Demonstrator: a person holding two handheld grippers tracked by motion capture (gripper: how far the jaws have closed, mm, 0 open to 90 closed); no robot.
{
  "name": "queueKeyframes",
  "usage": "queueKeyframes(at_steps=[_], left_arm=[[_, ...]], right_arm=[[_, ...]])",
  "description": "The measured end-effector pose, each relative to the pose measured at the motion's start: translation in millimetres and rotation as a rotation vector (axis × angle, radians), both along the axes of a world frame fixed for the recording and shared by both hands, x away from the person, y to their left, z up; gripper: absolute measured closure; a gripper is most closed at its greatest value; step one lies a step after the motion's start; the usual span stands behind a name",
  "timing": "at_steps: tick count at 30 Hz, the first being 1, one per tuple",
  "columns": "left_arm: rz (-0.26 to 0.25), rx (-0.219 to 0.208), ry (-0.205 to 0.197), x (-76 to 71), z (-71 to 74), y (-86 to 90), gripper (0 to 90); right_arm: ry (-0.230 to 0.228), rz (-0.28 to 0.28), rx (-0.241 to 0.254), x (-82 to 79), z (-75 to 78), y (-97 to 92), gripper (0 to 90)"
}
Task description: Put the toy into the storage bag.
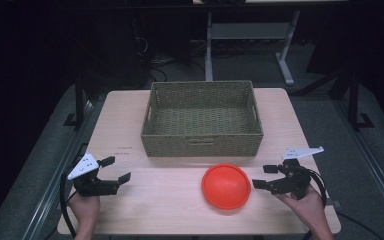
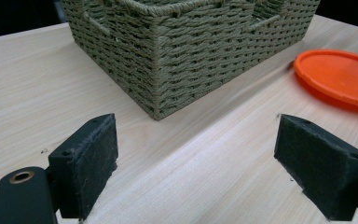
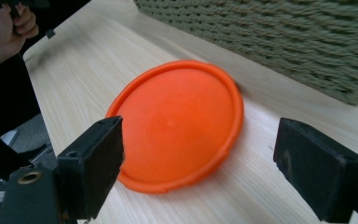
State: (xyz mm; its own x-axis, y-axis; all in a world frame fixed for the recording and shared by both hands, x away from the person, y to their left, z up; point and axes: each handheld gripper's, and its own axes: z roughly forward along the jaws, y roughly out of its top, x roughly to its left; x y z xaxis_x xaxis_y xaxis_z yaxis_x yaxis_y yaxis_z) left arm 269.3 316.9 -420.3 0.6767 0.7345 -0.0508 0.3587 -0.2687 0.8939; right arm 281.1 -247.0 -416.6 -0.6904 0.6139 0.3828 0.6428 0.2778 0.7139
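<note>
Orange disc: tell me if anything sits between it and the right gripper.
Nothing visible does. The right gripper is open beside the orange disc, with bare table between them. The woven basket stands behind the disc, off that path.

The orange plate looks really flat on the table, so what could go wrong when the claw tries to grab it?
1. The round orange plastic plate lies upside down with its rim flat on the pale wooden table, so the open right claw may just push it along instead of gripping it.
2. If it slides away from the person, it could bump the green woven basket just behind it.
3. The smooth domed top may slip from the pads.
</note>
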Motion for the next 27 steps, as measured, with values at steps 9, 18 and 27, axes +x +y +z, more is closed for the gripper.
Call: queueKeyframes(at_steps=[9,18,27], left_arm=[[-0.001,0.002,0.002,0.5,-0.4,-0.7,12.6],[0.001,-0.001,0.000,0.3,-0.5,0.5,12.7],[0.001,-0.002,-0.001,0.4,-0.5,0.5,12.6]], right_arm=[[0.068,0.033,-0.055,18.3,-8.5,16.0,22.4],[0.154,0.036,-0.122,37.1,-26.1,24.2,34.0],[0.223,0.073,-0.134,44.9,-40.5,26.4,44.2]])
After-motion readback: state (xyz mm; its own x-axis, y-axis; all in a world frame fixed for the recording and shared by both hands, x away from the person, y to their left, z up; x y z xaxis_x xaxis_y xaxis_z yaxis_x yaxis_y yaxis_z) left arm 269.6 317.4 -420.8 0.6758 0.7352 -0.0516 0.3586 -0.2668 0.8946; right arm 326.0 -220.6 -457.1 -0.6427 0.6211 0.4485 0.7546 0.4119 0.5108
